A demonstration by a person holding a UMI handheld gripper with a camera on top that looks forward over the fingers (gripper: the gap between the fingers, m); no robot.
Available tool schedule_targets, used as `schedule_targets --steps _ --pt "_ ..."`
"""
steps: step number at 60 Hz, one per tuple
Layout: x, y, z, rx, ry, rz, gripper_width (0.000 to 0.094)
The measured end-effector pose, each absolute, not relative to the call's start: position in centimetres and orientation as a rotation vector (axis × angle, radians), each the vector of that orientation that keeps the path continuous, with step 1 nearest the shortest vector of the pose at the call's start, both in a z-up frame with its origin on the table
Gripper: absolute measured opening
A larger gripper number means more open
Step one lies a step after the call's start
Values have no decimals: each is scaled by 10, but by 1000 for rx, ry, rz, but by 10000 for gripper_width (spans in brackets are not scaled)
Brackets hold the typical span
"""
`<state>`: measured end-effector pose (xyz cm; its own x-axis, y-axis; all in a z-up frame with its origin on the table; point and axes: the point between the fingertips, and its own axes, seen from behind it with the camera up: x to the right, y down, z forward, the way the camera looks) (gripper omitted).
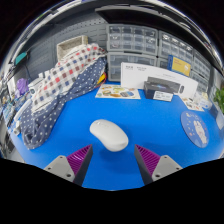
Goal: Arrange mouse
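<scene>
Spread apart, gripper (112, 158) fingers point level at white mouse (109, 134) just ahead, seemingly untouched, on blue table (150, 115).

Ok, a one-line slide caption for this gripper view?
Open gripper poised just short of a white mouse on the blue table.

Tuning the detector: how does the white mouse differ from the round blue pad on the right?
The white oval computer mouse is domed and plain; the round blue mouse pad is flat and printed. The mouse lies just ahead of the open gripper; the pad lies farther right. Both rest on the blue table.
</scene>
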<state>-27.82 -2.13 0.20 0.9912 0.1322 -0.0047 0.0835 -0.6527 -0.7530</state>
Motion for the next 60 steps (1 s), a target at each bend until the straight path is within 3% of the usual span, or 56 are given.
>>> schedule_targets --steps 26,42,44,51,52,53,60 --pt "-266 85 -13 -2367 -24 -53 830" --pt "-265 82 -16 -2413 89 -24 588" --pt "-263 81 -16 -2417 94 -29 507" --pt "-263 78 -17 -2427 60 -32 437" --pt "-263 77 -17 -2432 53 -32 471" --pt "-263 78 -17 -2432 51 -32 408" --pt "-263 77 -18 -2461 15 -20 366"
